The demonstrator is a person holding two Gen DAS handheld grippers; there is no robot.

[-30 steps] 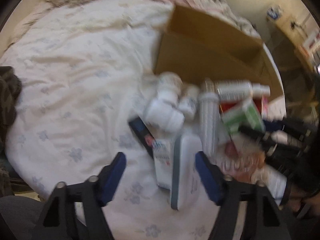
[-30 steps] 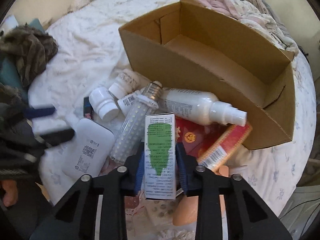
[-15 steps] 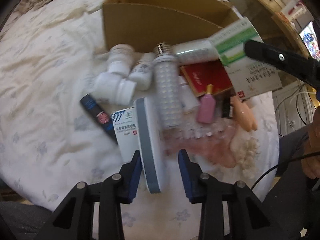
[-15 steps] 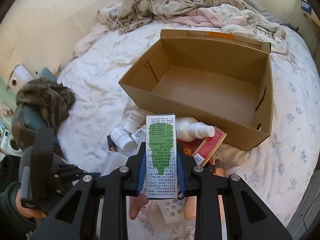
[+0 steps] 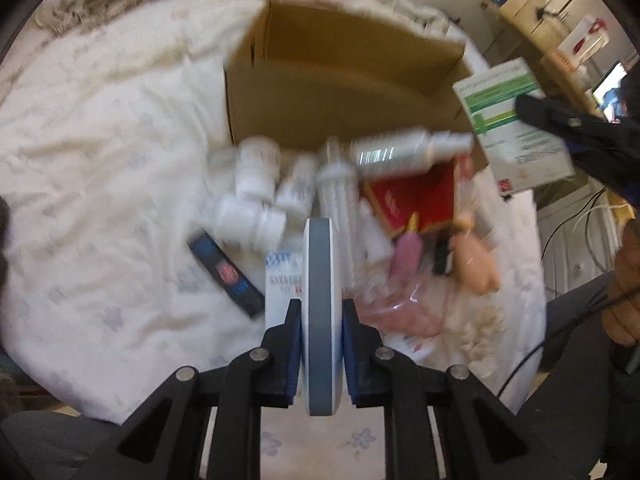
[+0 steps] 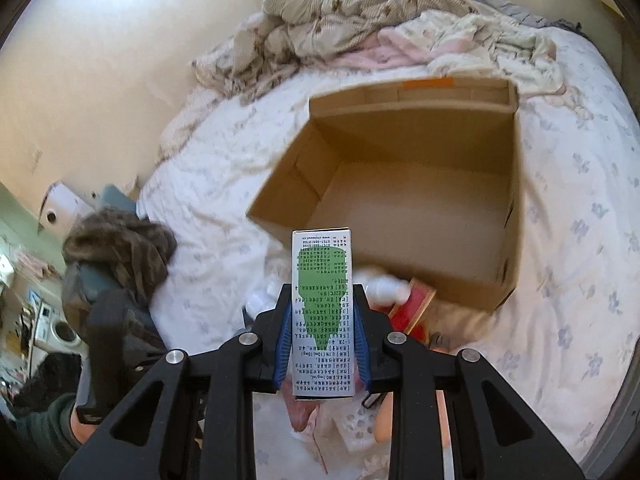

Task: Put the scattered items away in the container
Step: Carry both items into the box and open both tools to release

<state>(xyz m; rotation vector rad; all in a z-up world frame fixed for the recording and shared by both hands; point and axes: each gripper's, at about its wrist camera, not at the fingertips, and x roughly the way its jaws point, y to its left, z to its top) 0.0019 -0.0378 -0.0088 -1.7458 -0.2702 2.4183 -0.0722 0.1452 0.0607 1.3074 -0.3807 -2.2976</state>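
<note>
An open cardboard box (image 6: 420,184) stands on the white floral bedspread, its floor bare. My right gripper (image 6: 322,312) is shut on a green-and-white carton (image 6: 323,308), held up in front of the box's near wall; the same carton (image 5: 512,120) shows at the right of the left wrist view. My left gripper (image 5: 319,322) has a flat white device with a grey edge (image 5: 319,300) on edge between its blue pads; its jaws are closing and the pads press on it. Beyond lie white pill bottles (image 5: 252,208), a spray bottle (image 5: 400,152), a corn-shaped bulb (image 5: 340,204) and a red booklet (image 5: 412,200).
A dark slim box (image 5: 226,272), a blue-and-white carton (image 5: 280,284), a pink bottle (image 5: 406,256) and a peach toy (image 5: 476,264) lie in the pile. Crumpled bedding (image 6: 360,20) fills the bed's far end. A person's hand (image 5: 624,280) shows at right. A dark garment (image 6: 120,252) hangs off the left edge.
My left gripper closed from wide open onto the flat white device and lifted it slightly. My right gripper rose with the green carton and swung toward the box opening.
</note>
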